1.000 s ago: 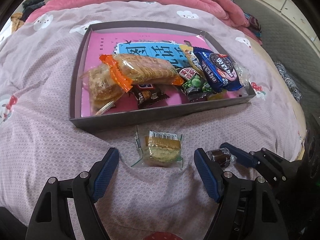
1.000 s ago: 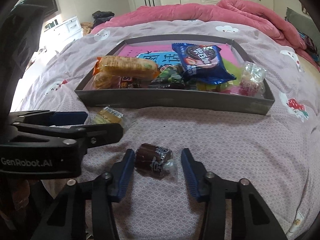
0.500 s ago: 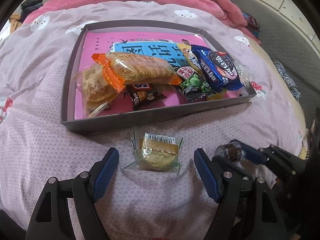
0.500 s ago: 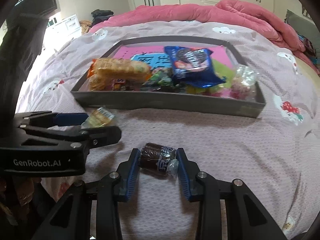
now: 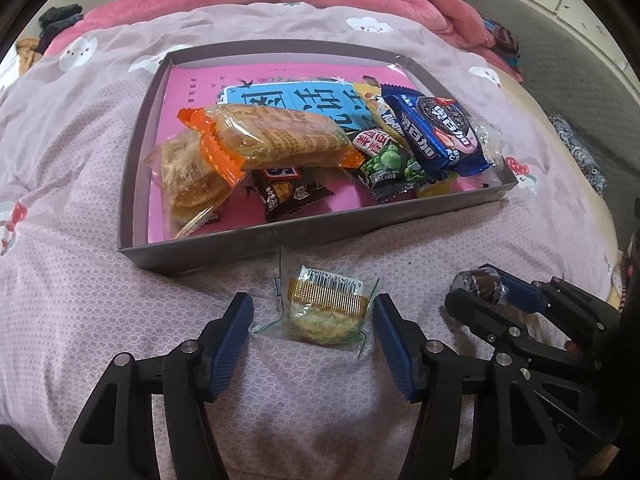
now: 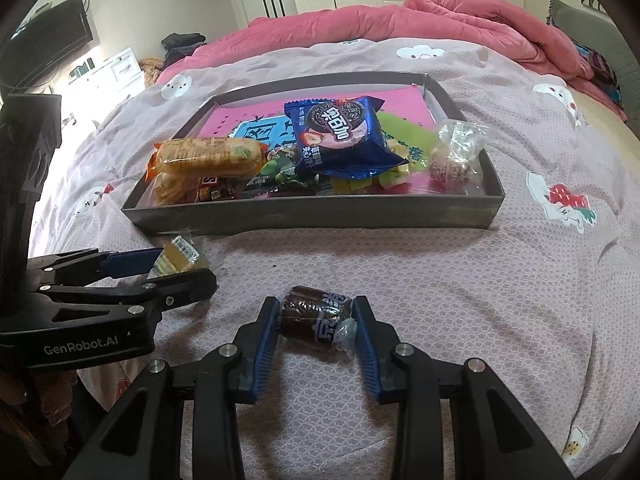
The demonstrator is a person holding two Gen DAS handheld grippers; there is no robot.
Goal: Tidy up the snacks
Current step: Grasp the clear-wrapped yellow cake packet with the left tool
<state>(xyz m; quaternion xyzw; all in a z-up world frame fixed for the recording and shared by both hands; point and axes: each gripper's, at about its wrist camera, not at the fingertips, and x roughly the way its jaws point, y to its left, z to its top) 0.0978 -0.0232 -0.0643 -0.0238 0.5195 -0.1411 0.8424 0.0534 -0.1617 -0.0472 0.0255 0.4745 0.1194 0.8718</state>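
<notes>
A grey tray (image 5: 208, 254) on the bed holds several snack packets, among them a blue cookie pack (image 5: 434, 136) and an orange-ended cracker pack (image 5: 272, 138). A clear-wrapped cake (image 5: 326, 308) lies on the cover in front of the tray, between the pads of my left gripper (image 5: 312, 322), which stands close around it. My right gripper (image 6: 316, 320) is shut on a dark brown wrapped candy (image 6: 312, 318), held just above the cover. The same tray (image 6: 312, 220), cake (image 6: 180, 258) and left gripper (image 6: 160, 270) show in the right wrist view.
The bed has a mauve cover (image 6: 460, 280) with cartoon prints and a bunched pink quilt (image 6: 400, 20) behind the tray. My right gripper with its candy (image 5: 478, 284) sits close to the right of my left gripper. A TV and white drawers (image 6: 120, 68) stand far left.
My right gripper has closed on the brown candy and lifted it slightly. My left gripper has narrowed around the cake and moved closer to it.
</notes>
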